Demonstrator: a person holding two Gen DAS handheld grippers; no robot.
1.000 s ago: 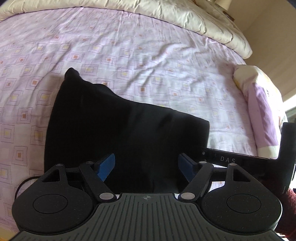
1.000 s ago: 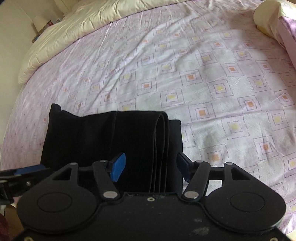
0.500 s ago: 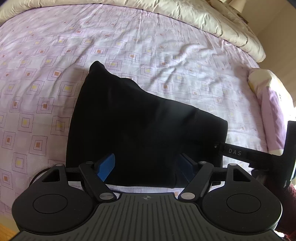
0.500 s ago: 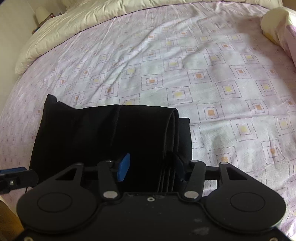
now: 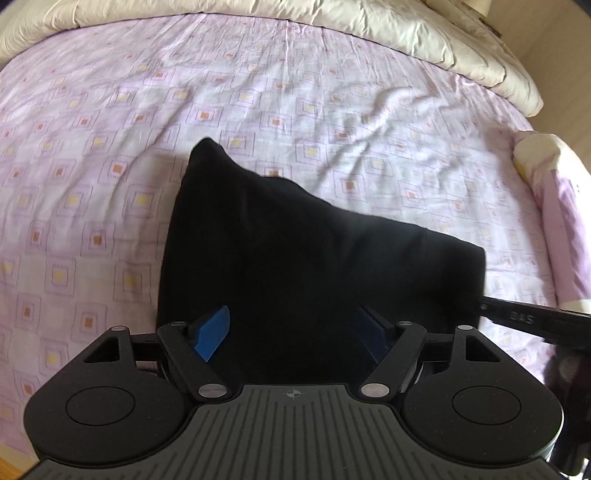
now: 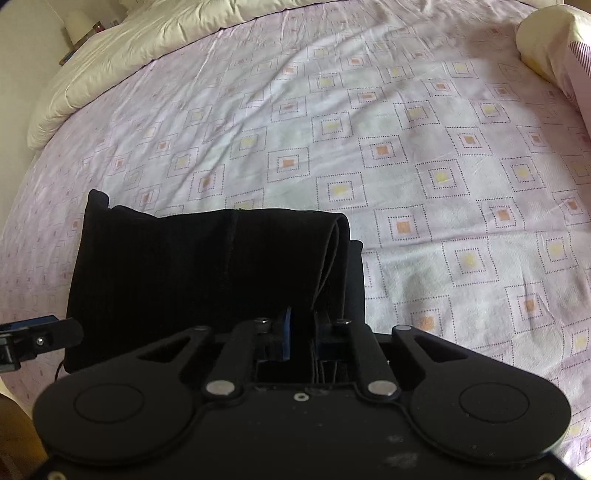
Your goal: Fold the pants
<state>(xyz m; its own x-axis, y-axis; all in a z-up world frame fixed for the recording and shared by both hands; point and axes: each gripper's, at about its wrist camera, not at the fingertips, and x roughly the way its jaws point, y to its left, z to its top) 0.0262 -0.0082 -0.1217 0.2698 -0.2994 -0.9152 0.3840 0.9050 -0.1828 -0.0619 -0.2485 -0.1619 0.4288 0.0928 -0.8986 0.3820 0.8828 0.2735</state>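
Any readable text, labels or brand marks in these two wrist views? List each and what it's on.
"DAS": pale letters on the black body of the right gripper, seen from the side in the left wrist view; blurred, so the reading is tentative.
Nothing else readable: the pants and the bedsheet carry no text, and the items on the nightstand are too small.

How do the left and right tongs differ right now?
The left tongs stand wide open over the near edge of the black pants; the right tongs are pinched shut on the pants' layered edge. The left grips nothing; the right holds cloth. Both have blue pads and sit at the pants' near side on the bed sheet.
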